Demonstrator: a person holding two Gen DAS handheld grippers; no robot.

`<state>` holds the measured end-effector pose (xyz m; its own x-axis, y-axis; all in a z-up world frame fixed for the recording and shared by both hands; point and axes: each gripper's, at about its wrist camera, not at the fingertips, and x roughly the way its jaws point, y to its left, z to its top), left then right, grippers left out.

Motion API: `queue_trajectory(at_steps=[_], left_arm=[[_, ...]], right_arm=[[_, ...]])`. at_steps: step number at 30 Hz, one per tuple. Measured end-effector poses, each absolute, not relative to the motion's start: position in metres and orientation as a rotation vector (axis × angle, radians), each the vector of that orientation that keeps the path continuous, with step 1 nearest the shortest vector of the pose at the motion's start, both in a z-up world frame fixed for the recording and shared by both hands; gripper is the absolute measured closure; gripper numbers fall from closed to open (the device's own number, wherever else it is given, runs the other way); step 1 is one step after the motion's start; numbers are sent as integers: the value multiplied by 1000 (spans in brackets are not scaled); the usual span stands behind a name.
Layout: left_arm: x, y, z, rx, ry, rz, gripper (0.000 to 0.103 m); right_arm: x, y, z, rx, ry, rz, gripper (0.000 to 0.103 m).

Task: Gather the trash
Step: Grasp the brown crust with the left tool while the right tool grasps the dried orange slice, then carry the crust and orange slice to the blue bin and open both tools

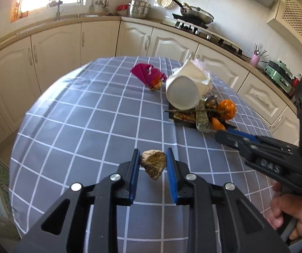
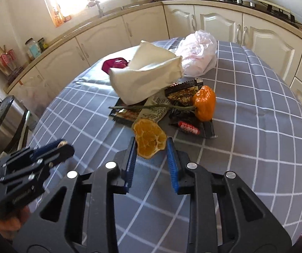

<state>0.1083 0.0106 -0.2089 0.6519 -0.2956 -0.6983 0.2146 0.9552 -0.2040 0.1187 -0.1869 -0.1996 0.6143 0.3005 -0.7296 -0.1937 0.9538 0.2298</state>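
Right wrist: magenta wrapper half-hidden.

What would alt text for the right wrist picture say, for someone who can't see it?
Black tongs with blue pads grip a dried orange peel above a grey checked tablecloth. Behind it lies a trash pile: a white paper bag, a shrivelled orange pepper, dark wrappers and a plastic bag.

Raised letters "DAS" stand on the right tongs body.
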Motion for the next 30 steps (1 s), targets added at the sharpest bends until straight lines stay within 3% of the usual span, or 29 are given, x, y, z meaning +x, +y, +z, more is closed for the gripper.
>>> queue_trajectory(at_steps=[15,23,30], left_arm=[[81,-54,-158,-122,704,-433,79],[64,-167,-139,-76,694,-640,79],[46,-304,-160,-19,790,-847,79]], right_arm=[[50,-281,-144,273,676,250,75],[-4,-397,-140,386,601,82,75],[-63,-519,-176,482,626,-160,75]])
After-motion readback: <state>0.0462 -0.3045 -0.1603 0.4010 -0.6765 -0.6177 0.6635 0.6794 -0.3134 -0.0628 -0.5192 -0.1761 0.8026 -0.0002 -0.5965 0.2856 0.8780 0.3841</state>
